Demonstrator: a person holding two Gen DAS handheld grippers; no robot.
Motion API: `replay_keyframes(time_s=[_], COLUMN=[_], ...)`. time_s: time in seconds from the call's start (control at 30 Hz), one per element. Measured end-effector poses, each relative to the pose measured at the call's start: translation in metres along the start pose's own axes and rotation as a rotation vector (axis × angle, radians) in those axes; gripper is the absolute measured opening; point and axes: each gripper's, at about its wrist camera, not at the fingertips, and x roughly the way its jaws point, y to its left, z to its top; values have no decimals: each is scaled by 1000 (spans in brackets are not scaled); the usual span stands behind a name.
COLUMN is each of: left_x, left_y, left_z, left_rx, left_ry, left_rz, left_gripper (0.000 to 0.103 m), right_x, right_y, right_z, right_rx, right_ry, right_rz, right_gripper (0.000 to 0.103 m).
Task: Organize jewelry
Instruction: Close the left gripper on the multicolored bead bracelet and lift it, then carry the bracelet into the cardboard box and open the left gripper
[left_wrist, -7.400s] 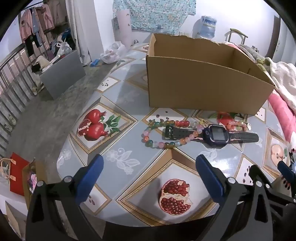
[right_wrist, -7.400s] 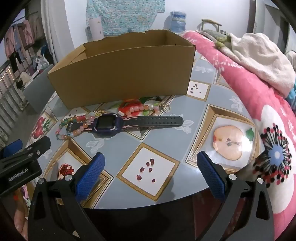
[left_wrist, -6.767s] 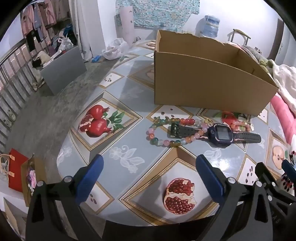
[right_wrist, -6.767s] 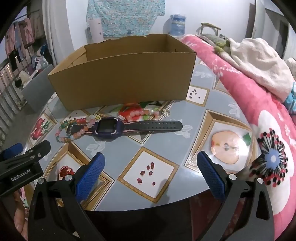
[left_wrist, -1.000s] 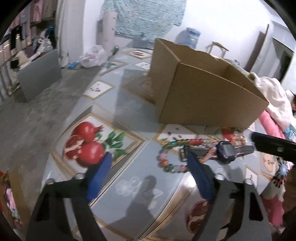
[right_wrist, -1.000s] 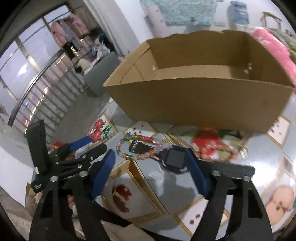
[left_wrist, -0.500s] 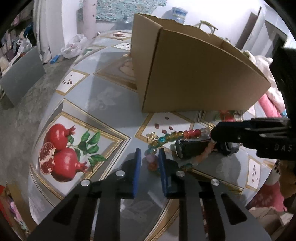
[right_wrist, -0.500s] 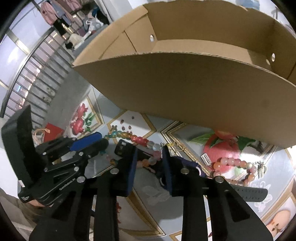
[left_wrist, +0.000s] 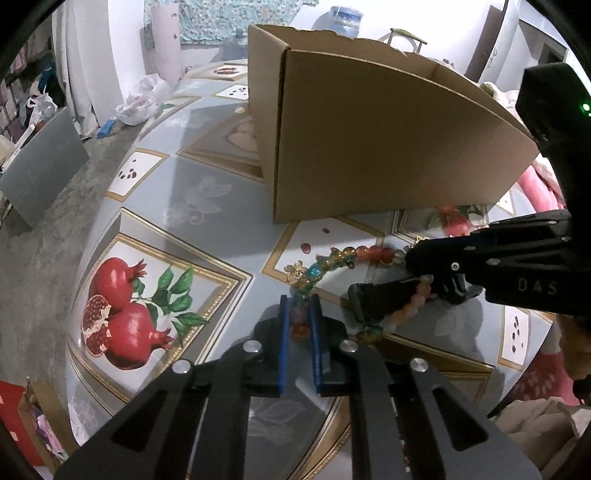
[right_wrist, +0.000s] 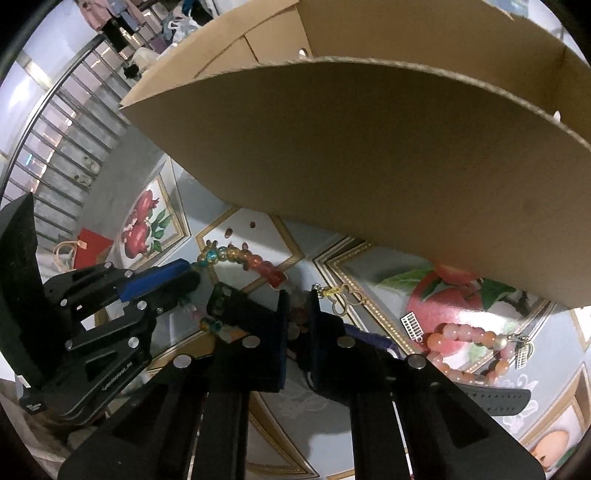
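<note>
Both grippers came down from above the table: the left gripper (left_wrist: 297, 308) and the right gripper (right_wrist: 296, 301) were closing on opposite sides of the multicoloured glass-bead bracelet (left_wrist: 334, 259).

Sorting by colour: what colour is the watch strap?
Black; the strap shows best in the right wrist view.

Left gripper (left_wrist: 300, 310) and right gripper (right_wrist: 297, 306) angled steeply downward, tips near each other, jaws of both closing with beads pinched between the pads.
</note>
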Motion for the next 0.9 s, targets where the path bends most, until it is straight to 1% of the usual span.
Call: replay_keyframes(time_s=[0.13, 0.27, 0.4, 0.47, 0.53, 0.63, 0.7, 0.73, 0.8, 0.83, 0.9], left_x=[-7, -26, -53, -68, -89, -122, -142, -147, -153, -153, -143], left_y=[-1, 0, -1, -1, -4, -13, -19, -21, -26, -28, -32], left_z=[-3, -2, 0, 4, 12, 32, 54, 62, 89, 100, 124], left_rx=[1, -12, -22, -30, -20, 24, 51, 59, 89, 100, 120], left_ry=[-26, -68, -123, -149, -196, -290, -357, -376, -417, -426, -419], left_rz=[3, -2, -13, -35, -46, -44, -57, -62, -68, -60, -55], left_gripper=[9, 9, 9, 9, 9, 9, 9, 9, 9, 9, 9], right_x=[-12, -34, -57, -76, -97, -129, -148, -159, -166, -166, -156], right_y=[2, 3, 11, 17, 22, 27, 26, 22, 15, 8, -5], right_z=[-6, -10, -10, -9, -6, 5, 18, 31, 50, 67, 93], right_rx=[-12, -24, -47, -68, -86, -124, -148, -161, -174, -177, -165], right_ry=[-35, -88, -149, -194, -242, -331, -379, -401, -414, -411, -376], right_rz=[4, 16, 26, 31, 44, 53, 58, 61, 61, 52, 57], right_gripper=[8, 8, 8, 8, 8, 8, 8, 8, 8, 8, 8])
